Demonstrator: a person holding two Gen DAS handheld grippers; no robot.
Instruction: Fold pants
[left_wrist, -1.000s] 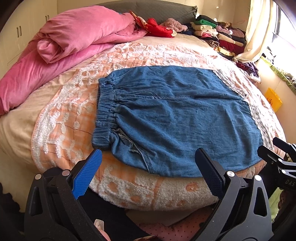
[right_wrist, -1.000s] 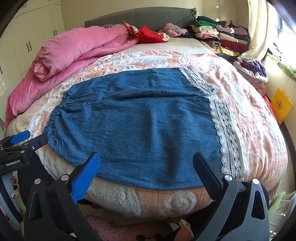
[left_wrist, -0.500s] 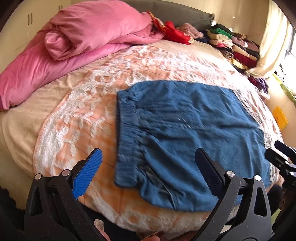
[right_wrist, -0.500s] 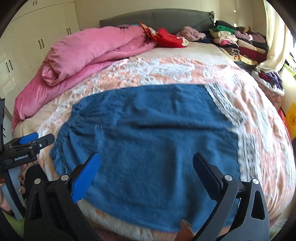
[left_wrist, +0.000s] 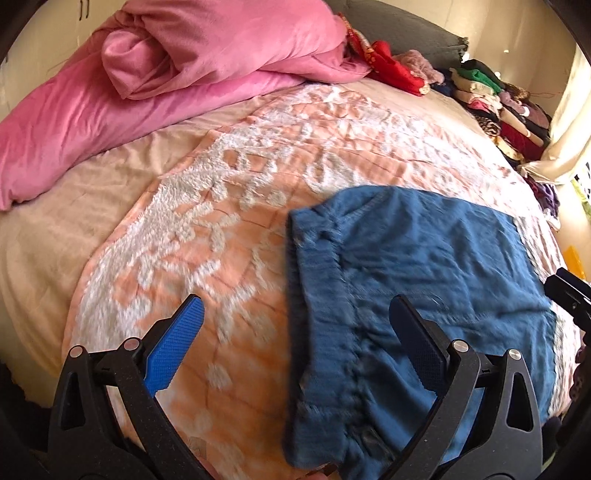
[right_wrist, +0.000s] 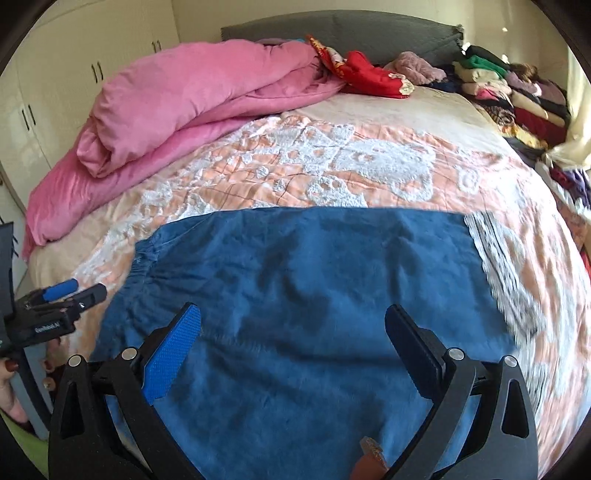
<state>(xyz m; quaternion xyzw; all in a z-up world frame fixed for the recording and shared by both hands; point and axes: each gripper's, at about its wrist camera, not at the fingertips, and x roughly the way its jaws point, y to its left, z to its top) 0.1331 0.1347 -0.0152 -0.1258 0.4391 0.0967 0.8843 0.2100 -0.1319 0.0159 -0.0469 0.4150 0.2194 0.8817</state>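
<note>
Left wrist view shows the pants (left_wrist: 424, 295) lying flat in the right half of the frame on a peach bedspread (left_wrist: 207, 236), their gathered waistband (left_wrist: 317, 317) running down the middle. The picture is blurred here. The left tongs (left_wrist: 295, 325) hang wide open above the waistband, holding nothing; the blue pad sits over the bedspread, the black one over the denim. At the right edge, the right tongs (left_wrist: 569, 291) poke in, only partly seen.

In the right wrist view the pants (right_wrist: 314, 295) fill the centre and lower frame, waistband toward the left, a white lace strip (right_wrist: 506, 273) just beside their right edge. The right tongs (right_wrist: 291, 325) are spread wide over the cloth, empty. At lower left, a hand (right_wrist: 11, 384) holds the left tongs (right_wrist: 74, 291). A pink duvet (right_wrist: 184, 99) lies upper left, and stacked clothes (right_wrist: 517, 92) upper right.
</note>
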